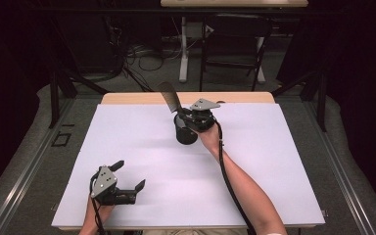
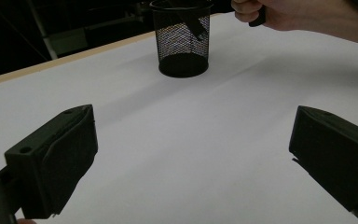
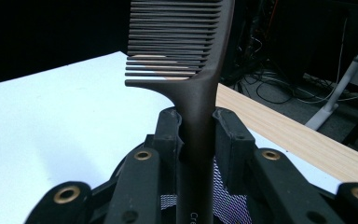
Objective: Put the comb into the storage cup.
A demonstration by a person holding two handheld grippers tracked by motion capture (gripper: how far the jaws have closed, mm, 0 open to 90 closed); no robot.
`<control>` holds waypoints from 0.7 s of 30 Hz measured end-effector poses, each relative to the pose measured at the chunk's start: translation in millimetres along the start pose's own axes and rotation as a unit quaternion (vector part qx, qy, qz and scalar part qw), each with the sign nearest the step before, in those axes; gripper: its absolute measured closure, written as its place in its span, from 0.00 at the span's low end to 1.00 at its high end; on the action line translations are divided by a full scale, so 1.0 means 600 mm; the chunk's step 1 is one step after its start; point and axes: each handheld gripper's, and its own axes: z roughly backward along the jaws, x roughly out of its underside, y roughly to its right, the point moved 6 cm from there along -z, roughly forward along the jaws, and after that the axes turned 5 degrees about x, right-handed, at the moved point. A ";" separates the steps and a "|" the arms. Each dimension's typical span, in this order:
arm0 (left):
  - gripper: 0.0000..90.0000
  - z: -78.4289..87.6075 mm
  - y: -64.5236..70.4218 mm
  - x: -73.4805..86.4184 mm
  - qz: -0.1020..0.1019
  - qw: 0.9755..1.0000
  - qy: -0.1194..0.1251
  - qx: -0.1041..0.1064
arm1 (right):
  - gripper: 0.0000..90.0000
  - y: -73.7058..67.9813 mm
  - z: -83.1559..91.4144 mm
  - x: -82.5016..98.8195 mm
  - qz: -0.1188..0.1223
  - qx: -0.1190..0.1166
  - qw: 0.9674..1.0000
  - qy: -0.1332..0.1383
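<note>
Right now my right gripper (image 3: 198,135) has its jaws clenched on the comb (image 3: 186,51), handle down inside the mesh cup (image 1: 185,132) — tugging sideways could topple it. Left gripper (image 1: 127,178) rests on the desk (image 1: 274,186), jaws released.

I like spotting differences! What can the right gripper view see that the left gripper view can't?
Right gripper view alone: the comb's teeth up close, its handle pinched by the right tool, and floor cables behind the table.

Left gripper view alone: the whole black mesh cup standing upright, the left tool's open jaws, and the person's hand.

Both: the white table cover, some mesh, and the wooden table edge.
</note>
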 end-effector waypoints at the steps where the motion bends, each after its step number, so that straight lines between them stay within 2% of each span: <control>1: 0.01 0.000 0.000 0.000 0.000 1.000 0.000 0.000 | 0.80 0.000 0.000 0.001 -0.001 -0.001 1.000 0.000; 21: 0.01 0.001 0.000 -0.001 0.000 1.000 0.003 0.000 | 0.80 -0.003 -0.001 0.006 0.008 0.002 1.000 -0.011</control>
